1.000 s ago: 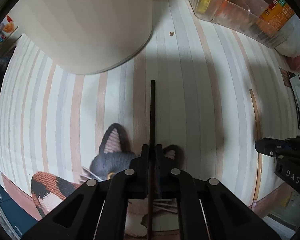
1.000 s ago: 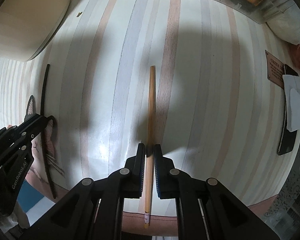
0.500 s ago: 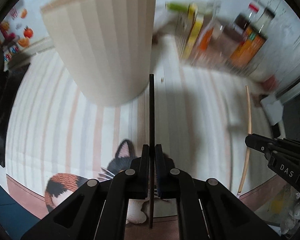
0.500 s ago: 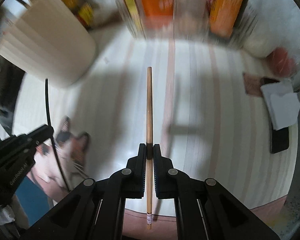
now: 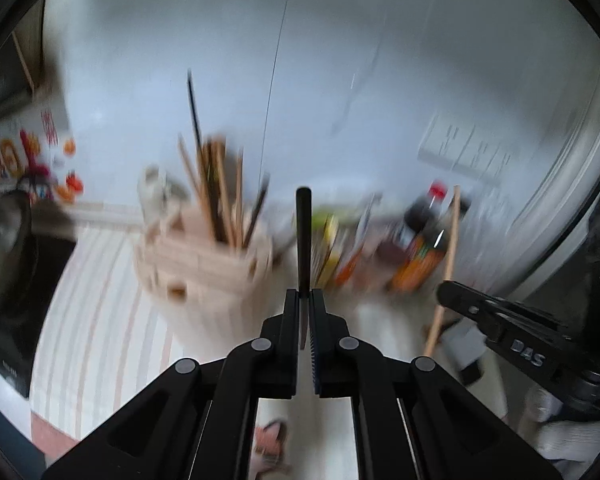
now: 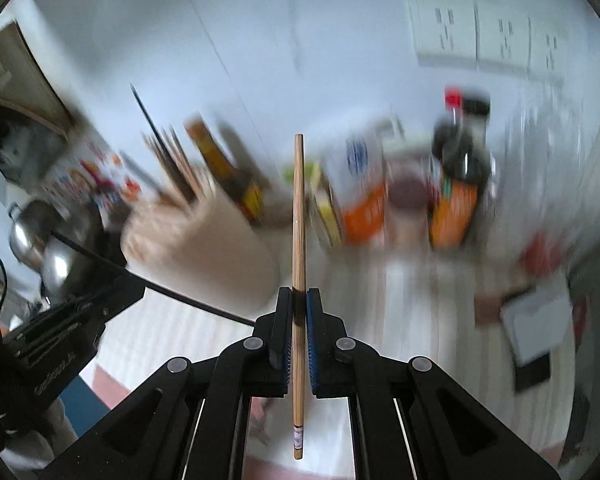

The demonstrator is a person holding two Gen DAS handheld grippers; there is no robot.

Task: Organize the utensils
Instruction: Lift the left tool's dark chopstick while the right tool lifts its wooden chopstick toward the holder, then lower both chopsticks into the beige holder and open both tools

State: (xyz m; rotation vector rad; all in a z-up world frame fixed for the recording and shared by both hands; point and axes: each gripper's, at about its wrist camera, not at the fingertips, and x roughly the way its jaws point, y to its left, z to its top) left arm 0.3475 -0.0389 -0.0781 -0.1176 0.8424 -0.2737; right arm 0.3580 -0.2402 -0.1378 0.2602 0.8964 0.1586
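Observation:
My left gripper (image 5: 305,304) is shut on a black chopstick (image 5: 303,232) that points up and forward. My right gripper (image 6: 299,304) is shut on a wooden chopstick (image 6: 299,208), held the same way. Both are lifted above the striped tablecloth (image 5: 100,300). A beige utensil holder (image 5: 204,268) with several chopsticks standing in it is ahead and left of the left gripper; it also shows in the right wrist view (image 6: 204,248). The right gripper and its wooden chopstick (image 5: 444,272) show at the right of the left wrist view. Both views are motion-blurred.
A clear bin with sauce bottles and boxes (image 6: 400,200) stands at the back against the white wall. A metal kettle (image 6: 40,236) sits at the far left. A notepad and dark phone (image 6: 536,328) lie at the right on the cloth.
Both grippers have lifted their chopsticks off the tablecloth and tilted upward, so the holder's open top, the bottles and the wall have come into view.

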